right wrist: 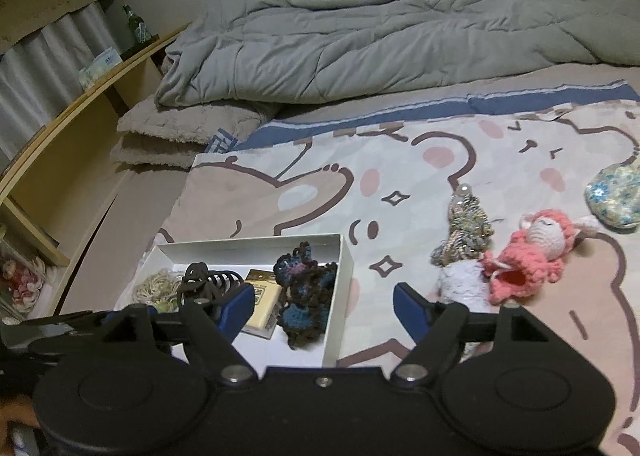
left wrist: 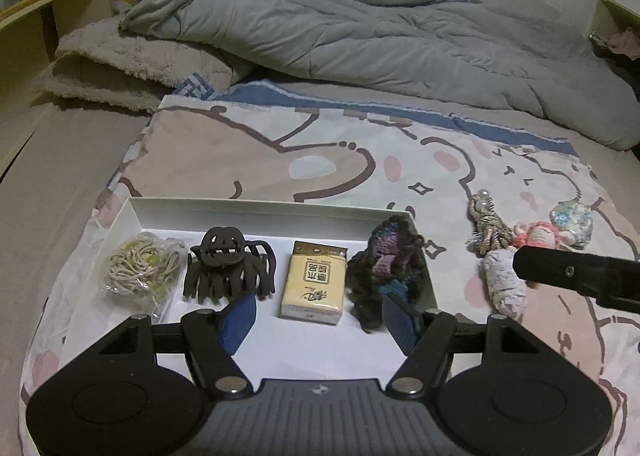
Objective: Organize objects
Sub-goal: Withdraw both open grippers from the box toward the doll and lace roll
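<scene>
Four things already sit side by side in the white box on the bed: a bag of hair ties, a dark claw clip, a yellow tissue pack and a dark crochet piece. Lined up in a row, they leave the near floor of the box free, probably for what remains. Both left tongs and right tongs are spread wide and hold nothing. Right of the box, on the cartoon sheet, lie a pink crochet doll, a beaded piece, a white knitted item and a floral pouch. Only the right view shows the doll whole; the left view shows the box contents unobstructed.
</scene>
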`<action>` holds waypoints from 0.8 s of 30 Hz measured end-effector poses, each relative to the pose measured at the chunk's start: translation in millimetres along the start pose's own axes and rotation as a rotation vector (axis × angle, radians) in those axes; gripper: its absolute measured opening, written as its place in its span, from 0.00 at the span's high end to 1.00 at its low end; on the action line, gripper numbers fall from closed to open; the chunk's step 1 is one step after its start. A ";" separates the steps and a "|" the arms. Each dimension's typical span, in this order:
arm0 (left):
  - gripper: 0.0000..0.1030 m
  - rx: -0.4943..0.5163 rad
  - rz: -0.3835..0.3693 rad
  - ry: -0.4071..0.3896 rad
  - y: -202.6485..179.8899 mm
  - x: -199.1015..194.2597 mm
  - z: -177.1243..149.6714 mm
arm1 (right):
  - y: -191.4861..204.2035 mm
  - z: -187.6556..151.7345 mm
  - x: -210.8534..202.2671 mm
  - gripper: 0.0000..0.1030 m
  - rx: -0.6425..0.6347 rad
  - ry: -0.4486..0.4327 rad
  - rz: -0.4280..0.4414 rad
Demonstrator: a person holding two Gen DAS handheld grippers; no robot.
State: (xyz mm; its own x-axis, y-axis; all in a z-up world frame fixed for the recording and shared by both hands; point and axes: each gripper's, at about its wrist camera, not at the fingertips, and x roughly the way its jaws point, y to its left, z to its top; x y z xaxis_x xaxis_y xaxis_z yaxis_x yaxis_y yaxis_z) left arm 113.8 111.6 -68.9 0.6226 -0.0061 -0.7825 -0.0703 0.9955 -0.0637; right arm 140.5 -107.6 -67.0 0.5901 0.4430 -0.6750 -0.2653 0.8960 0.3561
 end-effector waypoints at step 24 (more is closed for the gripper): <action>0.00 0.036 -0.030 -0.090 -28.7 -66.4 -7.6 | -26.6 -6.3 -78.6 0.06 -0.121 -0.084 -0.075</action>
State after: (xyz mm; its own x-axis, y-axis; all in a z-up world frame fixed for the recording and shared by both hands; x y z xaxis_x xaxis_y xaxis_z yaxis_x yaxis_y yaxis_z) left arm 68.6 82.7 -19.8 0.6915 -0.0288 -0.7218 -0.0237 0.9978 -0.0625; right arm 96.3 -166.1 -27.4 0.6719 0.3754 -0.6384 -0.3051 0.9258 0.2232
